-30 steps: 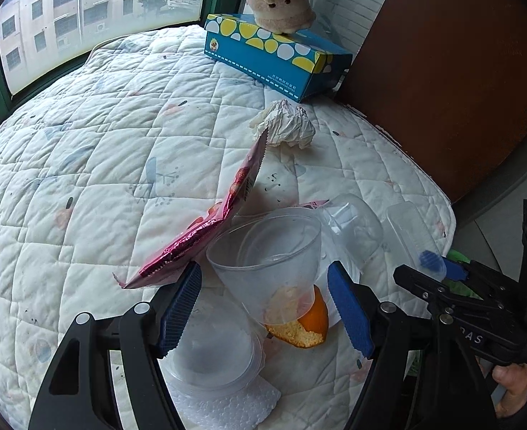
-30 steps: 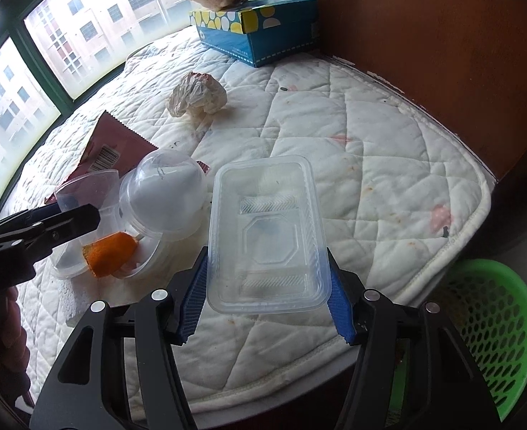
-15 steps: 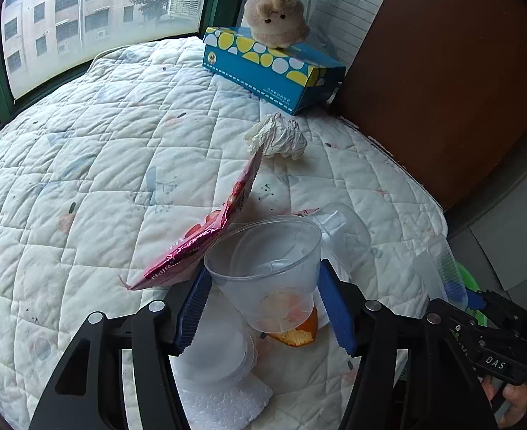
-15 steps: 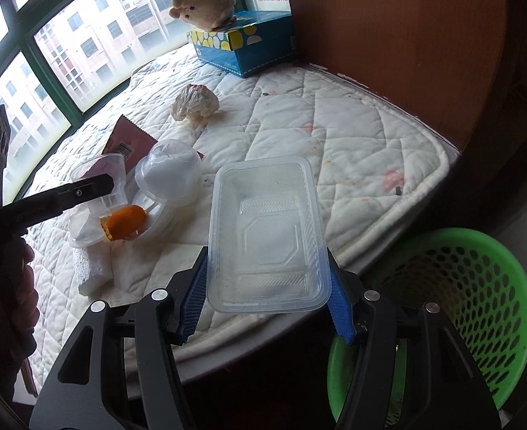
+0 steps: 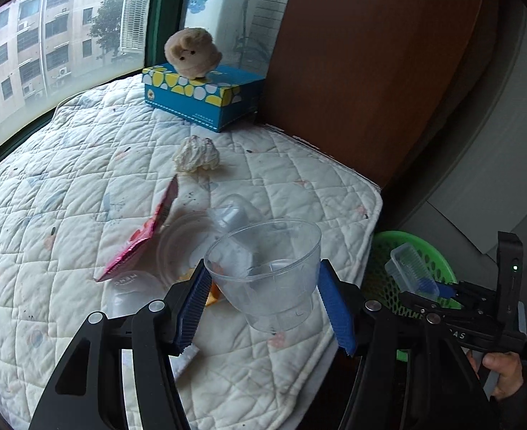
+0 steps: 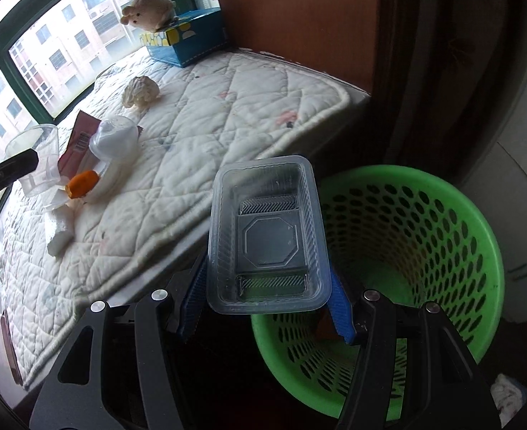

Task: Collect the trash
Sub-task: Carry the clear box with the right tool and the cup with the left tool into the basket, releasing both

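The left gripper point(image 5: 263, 308) was clamped on a clear plastic cup point(image 5: 269, 272), its blue pads pressed against the cup's sides, and it held the cup above the near edge of the quilted mattress point(image 5: 84, 179). The right gripper point(image 6: 265, 302) gripped a clear rectangular plastic tray point(image 6: 267, 233) by its long sides and held it open side up beside the mattress edge, at the rim of the green perforated basket point(image 6: 442, 222) that stood on the floor.

On the mattress lay the rest of the trash: a pink snack wrapper point(image 5: 145, 233) propped on its edge, a crumpled wad of paper point(image 5: 196, 153) farther back, a clear domed lid point(image 6: 115, 139), a piece of orange peel point(image 6: 82, 183) resting on flat clear lids, and a white foam block point(image 6: 57, 233) near the mattress edge.

Toward the window point(image 5: 48, 53) stood a blue tissue box point(image 5: 202, 96) with yellow and white spots, and a beige plush toy point(image 5: 192, 52) sat on top of it. A brown wooden panel point(image 5: 371, 53) rose beside the mattress.
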Available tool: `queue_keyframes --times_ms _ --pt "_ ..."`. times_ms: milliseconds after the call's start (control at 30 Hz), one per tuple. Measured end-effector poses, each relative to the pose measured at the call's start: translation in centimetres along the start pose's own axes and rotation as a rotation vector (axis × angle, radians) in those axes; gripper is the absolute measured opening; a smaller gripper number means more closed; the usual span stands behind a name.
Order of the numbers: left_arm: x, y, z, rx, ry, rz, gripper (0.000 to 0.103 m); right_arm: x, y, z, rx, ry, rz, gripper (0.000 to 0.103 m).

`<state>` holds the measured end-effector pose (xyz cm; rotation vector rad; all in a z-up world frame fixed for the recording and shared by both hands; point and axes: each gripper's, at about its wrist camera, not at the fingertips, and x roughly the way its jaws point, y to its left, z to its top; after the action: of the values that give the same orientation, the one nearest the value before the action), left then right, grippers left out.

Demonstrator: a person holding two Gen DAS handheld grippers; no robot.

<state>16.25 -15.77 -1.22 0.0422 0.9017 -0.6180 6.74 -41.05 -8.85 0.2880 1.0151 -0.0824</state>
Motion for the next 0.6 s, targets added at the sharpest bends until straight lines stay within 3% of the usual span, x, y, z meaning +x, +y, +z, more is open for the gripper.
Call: queue_keyframes --times_ms 467,600 --pt "4.3 -9.5 -0.8 0.137 0.093 -0.120 0.058 -1.7 -6.1 -3.6 0.103 0.020 -0.077 0.060" --pt "5.4 -11.8 -1.0 0.170 0.116 -0.137 0.058 -2.2 -7.3 -4.2 0.129 0.012 -0.082 0.068"
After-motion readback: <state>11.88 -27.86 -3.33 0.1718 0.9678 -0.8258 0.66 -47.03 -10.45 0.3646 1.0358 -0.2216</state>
